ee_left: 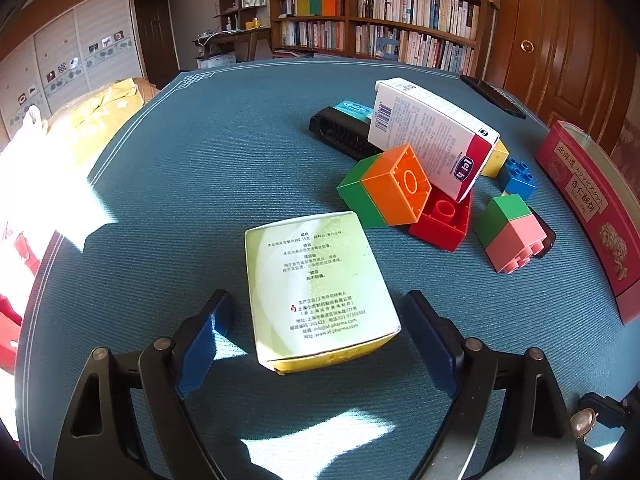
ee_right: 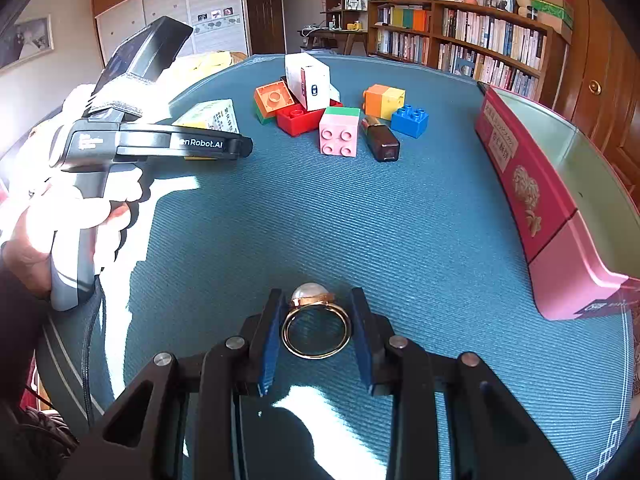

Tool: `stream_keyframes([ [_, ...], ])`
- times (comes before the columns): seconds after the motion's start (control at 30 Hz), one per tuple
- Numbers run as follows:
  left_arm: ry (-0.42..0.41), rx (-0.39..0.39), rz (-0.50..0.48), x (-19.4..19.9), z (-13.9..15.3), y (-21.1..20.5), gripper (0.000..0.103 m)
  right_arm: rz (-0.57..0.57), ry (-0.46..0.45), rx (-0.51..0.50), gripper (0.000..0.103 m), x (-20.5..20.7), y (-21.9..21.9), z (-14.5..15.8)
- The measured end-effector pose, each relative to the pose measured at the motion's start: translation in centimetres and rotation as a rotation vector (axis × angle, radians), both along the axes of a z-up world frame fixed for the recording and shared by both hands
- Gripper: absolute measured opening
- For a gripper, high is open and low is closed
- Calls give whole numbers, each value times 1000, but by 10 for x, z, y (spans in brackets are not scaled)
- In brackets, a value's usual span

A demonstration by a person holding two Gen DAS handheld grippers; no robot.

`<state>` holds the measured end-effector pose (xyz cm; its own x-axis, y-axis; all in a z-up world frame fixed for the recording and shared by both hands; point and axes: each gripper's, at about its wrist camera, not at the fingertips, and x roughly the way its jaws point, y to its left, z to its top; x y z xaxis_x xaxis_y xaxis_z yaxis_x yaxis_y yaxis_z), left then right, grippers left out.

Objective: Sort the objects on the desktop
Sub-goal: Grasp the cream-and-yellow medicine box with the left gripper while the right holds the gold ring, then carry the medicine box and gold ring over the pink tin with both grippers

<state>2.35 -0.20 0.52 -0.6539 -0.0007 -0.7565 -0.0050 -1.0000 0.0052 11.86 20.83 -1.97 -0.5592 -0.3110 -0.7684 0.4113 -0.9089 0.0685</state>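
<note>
In my left view, my left gripper (ee_left: pixel 316 344) has its jaws wide apart around the green box (ee_left: pixel 316 284), not touching it. It lies on the blue mat (ee_left: pixel 200 184). The blocks (ee_left: pixel 396 190) and the white box (ee_left: pixel 432 136) sit in a messy pile.

In my right view, my right gripper (ee_right: pixel 316 332) squeezes a pearl ring (ee_right: pixel 316 326). The red tin (ee_right: pixel 568 216) looks empty, so I think most sorting is left.

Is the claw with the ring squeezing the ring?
Touching. In the right wrist view the right claw has both blue pads against the sides of the gold ring, with no gap showing on either side.
</note>
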Motion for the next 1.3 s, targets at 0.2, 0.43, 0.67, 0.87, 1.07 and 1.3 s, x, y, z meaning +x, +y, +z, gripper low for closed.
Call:
stream_keyframes([
  [0.2,28,-1,-9,4,4,1,52,5,3,25,36,15,-9,4],
  [0.43,32,19,-16,5,8,6,51,-15,-25,-26,36,16,16,14],
  [0.67,46,19,-60,8,14,23,51,-24,2,-26,36,23,20,27],
  [0.87,63,31,-94,7,25,37,51,-58,50,-53,36,18,29,46],
  [1.07,83,32,-139,12,34,55,51,-88,150,-77,36,15,2,47],
  [1.3,84,53,-184,16,38,73,51,-125,211,-100,36,12,3,51],
])
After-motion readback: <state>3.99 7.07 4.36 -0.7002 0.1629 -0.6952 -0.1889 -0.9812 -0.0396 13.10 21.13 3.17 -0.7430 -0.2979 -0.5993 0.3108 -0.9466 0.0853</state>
